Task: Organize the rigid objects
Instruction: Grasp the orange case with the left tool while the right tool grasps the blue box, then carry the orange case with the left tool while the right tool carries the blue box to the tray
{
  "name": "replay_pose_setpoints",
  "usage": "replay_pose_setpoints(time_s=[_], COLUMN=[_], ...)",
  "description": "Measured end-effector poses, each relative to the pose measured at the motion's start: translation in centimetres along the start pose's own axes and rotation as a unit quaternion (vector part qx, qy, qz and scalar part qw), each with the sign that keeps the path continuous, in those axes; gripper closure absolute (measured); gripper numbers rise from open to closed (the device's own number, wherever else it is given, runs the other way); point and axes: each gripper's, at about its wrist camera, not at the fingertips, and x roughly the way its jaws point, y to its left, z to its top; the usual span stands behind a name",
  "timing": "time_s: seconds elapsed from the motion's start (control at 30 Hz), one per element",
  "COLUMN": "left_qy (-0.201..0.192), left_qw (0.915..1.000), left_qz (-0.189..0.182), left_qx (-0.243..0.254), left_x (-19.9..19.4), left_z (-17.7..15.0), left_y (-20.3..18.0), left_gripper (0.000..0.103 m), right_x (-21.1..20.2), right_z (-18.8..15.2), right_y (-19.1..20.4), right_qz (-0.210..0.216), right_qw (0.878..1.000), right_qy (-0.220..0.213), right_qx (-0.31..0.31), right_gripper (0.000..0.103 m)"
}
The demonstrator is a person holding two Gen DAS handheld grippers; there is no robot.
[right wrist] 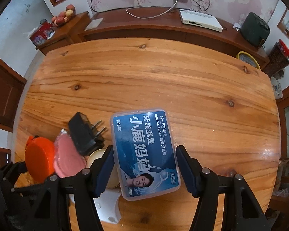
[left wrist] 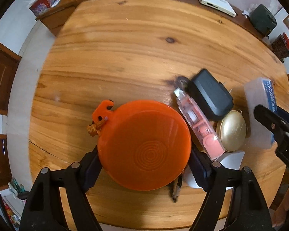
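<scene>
An orange round disc (left wrist: 144, 144) with a cord loop on its tab sits between the fingers of my left gripper (left wrist: 144, 154), which is shut on its two sides just over the wooden table (left wrist: 125, 48). In the right wrist view, my right gripper (right wrist: 144, 148) is shut on the long sides of a clear dental floss box (right wrist: 144, 150) with a blue label. Between the two grippers lie a black plug adapter (left wrist: 210, 94), a clear pink case (left wrist: 198, 127) and a gold oval tin (left wrist: 232, 130). The orange disc (right wrist: 39, 157) also shows at the left of the right wrist view.
A white piece (right wrist: 107, 206) lies by the table's near edge, and a small dark item (left wrist: 176, 190) pokes out from under the disc. Behind the table, a low cabinet carries a white set-top box (right wrist: 200, 20) and a black speaker (right wrist: 255, 28).
</scene>
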Motion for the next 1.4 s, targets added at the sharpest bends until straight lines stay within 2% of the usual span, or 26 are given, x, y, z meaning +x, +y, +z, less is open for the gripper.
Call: replay_pose_setpoints(time_s=[0.2, 0.5, 0.7, 0.83, 1.0, 1.13, 1.4], left_qy=[-0.015, -0.052, -0.080, -0.089, -0.090, -0.071, -0.026], left_qw=[0.9997, 0.9965, 0.9905, 0.9849, 0.9775, 0.9707, 0.9540], left_qz=[-0.021, -0.058, -0.079, -0.093, -0.094, -0.098, -0.076], left_qx=[-0.005, 0.028, 0.080, 0.116, 0.166, 0.207, 0.289], left_x=[-3.1, -9.9, -15.0, -17.1, -18.6, -18.3, -14.9], left_z=[-0.7, -3.0, -5.5, -7.9, -11.1, -14.1, -19.2], left_y=[2.2, 3.0, 2.4, 1.8, 0.7, -1.0, -5.1], left_gripper=[0.022, 0.022, 0.022, 0.021, 0.021, 0.021, 0.021], right_x=[-2.4, -8.4, -14.5, -18.2, -19.9, -19.6, -16.5], right_z=[-0.4, -3.1, -7.5, -12.5, -19.1, -23.6, -29.4], right_y=[-0.2, 0.3, 0.5, 0.0, 0.0, 0.5, 0.8], right_qz=[0.023, 0.049, 0.074, 0.094, 0.106, 0.106, 0.081], right_qw=[0.999, 0.996, 0.991, 0.988, 0.989, 0.992, 0.997], right_qy=[-0.020, -0.066, -0.107, -0.124, -0.103, -0.071, -0.016], right_qx=[0.016, 0.017, 0.010, 0.005, -0.005, -0.008, -0.013], right_gripper=[0.039, 0.039, 0.039, 0.039, 0.039, 0.039, 0.039])
